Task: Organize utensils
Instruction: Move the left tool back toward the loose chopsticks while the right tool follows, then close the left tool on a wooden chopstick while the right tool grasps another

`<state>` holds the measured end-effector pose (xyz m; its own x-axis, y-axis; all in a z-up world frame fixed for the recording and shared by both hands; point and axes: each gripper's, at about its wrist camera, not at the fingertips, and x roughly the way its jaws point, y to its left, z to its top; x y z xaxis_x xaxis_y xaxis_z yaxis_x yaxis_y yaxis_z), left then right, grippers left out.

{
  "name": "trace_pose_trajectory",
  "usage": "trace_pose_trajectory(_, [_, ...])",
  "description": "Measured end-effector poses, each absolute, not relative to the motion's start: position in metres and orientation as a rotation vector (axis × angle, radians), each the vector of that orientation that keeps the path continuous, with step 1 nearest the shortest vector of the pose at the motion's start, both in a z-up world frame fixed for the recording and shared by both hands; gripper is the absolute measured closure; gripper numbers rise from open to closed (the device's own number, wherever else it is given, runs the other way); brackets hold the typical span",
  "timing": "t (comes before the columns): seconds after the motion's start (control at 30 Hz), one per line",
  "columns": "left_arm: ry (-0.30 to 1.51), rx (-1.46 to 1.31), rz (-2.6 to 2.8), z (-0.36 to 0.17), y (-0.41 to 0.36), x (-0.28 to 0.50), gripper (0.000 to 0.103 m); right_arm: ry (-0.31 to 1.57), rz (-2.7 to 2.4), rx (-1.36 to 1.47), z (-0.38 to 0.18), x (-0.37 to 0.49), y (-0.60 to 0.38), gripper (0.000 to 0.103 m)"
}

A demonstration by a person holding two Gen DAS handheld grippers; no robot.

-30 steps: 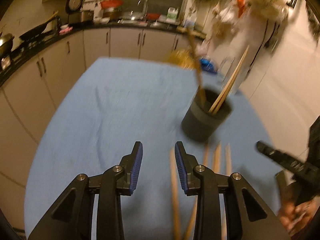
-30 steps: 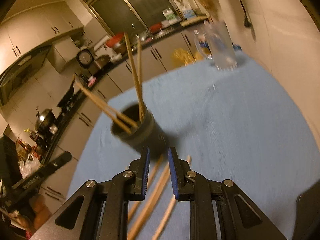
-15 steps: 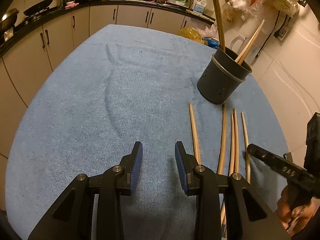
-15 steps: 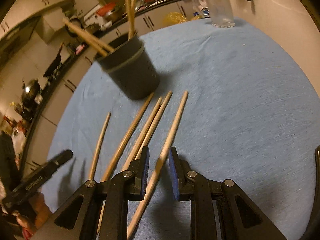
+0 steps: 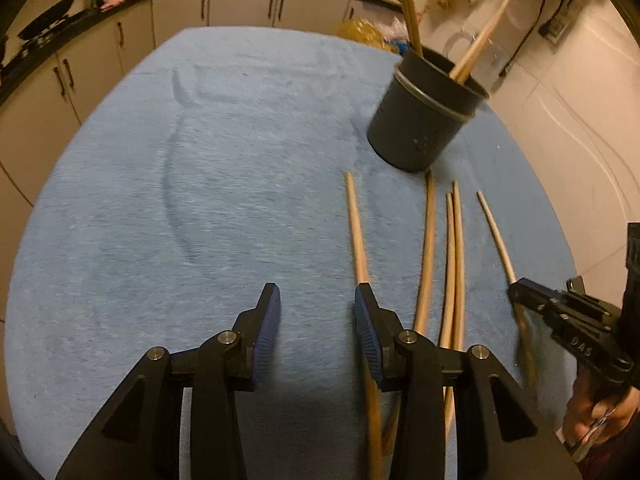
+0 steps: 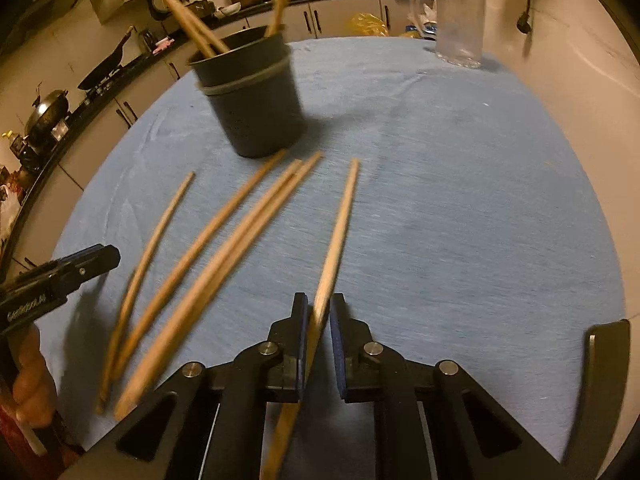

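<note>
Several wooden chopsticks (image 5: 428, 240) lie side by side on the blue cloth in front of a dark round holder (image 5: 420, 120) that has more chopsticks standing in it. My left gripper (image 5: 316, 300) hangs low over the cloth, jaws opening, with nothing between them. The leftmost chopstick (image 5: 356, 232) runs under its right finger. My right gripper (image 6: 319, 308) straddles the rightmost chopstick (image 6: 340, 232), which lies on the cloth. Its jaws are closing and a thin gap still shows beside the stick. The holder (image 6: 252, 104) stands just beyond the chopstick tips.
The blue cloth (image 5: 200, 160) covers a round table. A clear glass jug (image 6: 460, 20) stands at its far edge. Kitchen cabinets and a counter with pans run behind. A hand (image 6: 32, 380) grips the left tool's handle, and a wall is close on the right.
Both grippers have sunk toward the cloth and tilted further down. The right jaws have narrowed around the rightmost chopstick. The left jaws have widened a little.
</note>
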<state>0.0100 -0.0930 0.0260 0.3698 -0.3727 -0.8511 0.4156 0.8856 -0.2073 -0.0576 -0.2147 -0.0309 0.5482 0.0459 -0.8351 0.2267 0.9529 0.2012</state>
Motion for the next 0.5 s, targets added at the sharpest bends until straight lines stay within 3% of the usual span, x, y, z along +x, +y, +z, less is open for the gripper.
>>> trace_pose_trajectory(0.37, [1.125,0.164,-0.465,0.022,-0.137,0.037,0.066,0.942,-0.174,0.426,-0.016,-0.078,-0.273,0.088])
trace_pose_trajectory(0.5, [1.115,0.223,-0.421,0.021,-0.146,0.041,0.08,0.942,-0.169,0.469,-0.016,-0.065,-0.28,0.083])
